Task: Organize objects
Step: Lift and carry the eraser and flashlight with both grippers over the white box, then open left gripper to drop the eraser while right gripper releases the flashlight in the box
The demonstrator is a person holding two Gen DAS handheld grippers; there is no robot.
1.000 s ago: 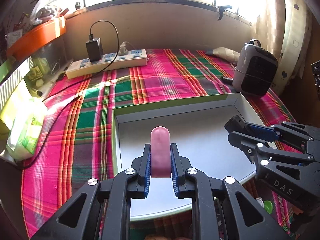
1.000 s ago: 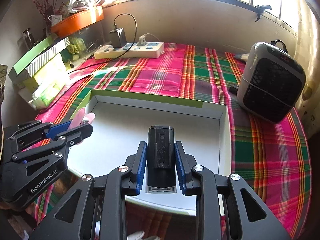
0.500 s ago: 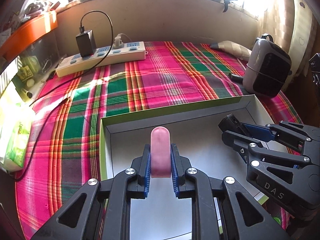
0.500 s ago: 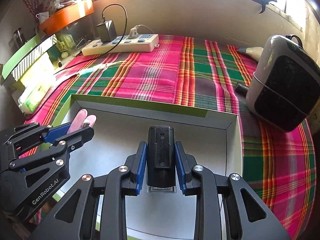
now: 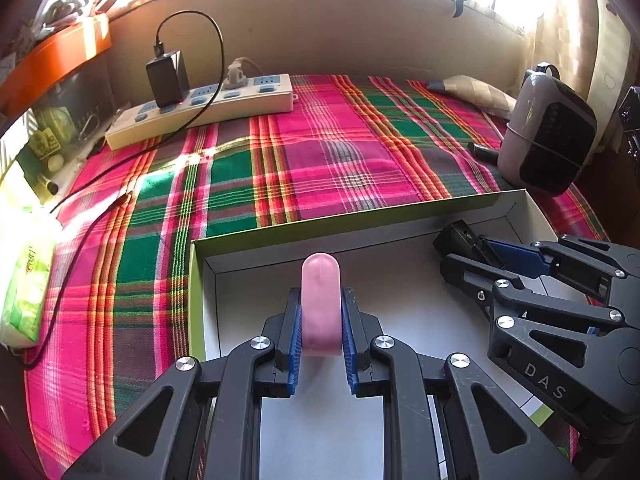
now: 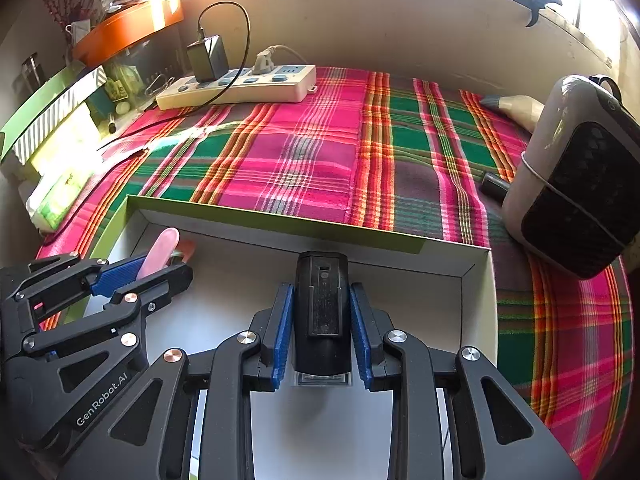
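Both claws have sunk over the shallow white cardboard tray (image 5: 516, 210), left claw (image 5: 320, 334) pinching a flat pink rounded-tip bar (image 5: 321, 300), right claw (image 6: 322, 334) a black rectangular plastic device (image 6: 322, 300), nearly ready to set down.

A lived-in home corner: plaid cloth (image 5: 320, 152) over the table, power strip (image 5: 200, 110) by the far wall, small heater (image 6: 576, 176) right, cluttered shelf (image 6: 128, 30) far left under a sunny window.

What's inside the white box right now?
The white box shows only bare floor, with the left gripper and right gripper over it. The grippers hide its near part.
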